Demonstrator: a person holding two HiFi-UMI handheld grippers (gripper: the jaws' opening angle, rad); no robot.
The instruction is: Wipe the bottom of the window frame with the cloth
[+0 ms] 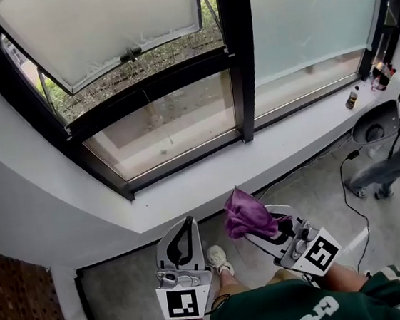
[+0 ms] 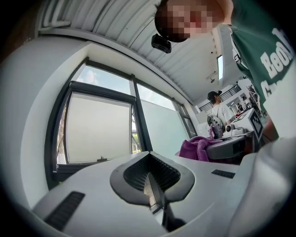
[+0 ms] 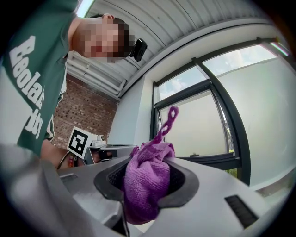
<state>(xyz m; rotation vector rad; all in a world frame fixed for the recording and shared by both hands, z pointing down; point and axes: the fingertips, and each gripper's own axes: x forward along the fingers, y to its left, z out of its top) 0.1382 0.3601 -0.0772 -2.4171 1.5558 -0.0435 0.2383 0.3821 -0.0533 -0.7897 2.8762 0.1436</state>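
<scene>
A purple cloth (image 1: 247,215) (image 3: 147,180) is bunched between the jaws of my right gripper (image 1: 259,225) (image 3: 147,185), which is shut on it; a loop of the cloth sticks up. In the left gripper view the cloth (image 2: 196,147) shows at the right. My left gripper (image 1: 183,231) (image 2: 151,183) is shut with nothing in it. Both grippers are held low, near my body, short of the white sill (image 1: 210,187). The black window frame's bottom rail (image 1: 186,162) runs along the sill beyond them. An upper sash (image 1: 110,29) is tilted open.
A black vertical mullion (image 1: 239,51) splits the window. A small dark bottle (image 1: 351,97) stands on the sill at the right. A scooter (image 1: 384,142) and a cable (image 1: 348,196) are on the floor to the right. A brick wall (image 1: 16,306) lies at the left. Another person (image 2: 217,113) stands far off.
</scene>
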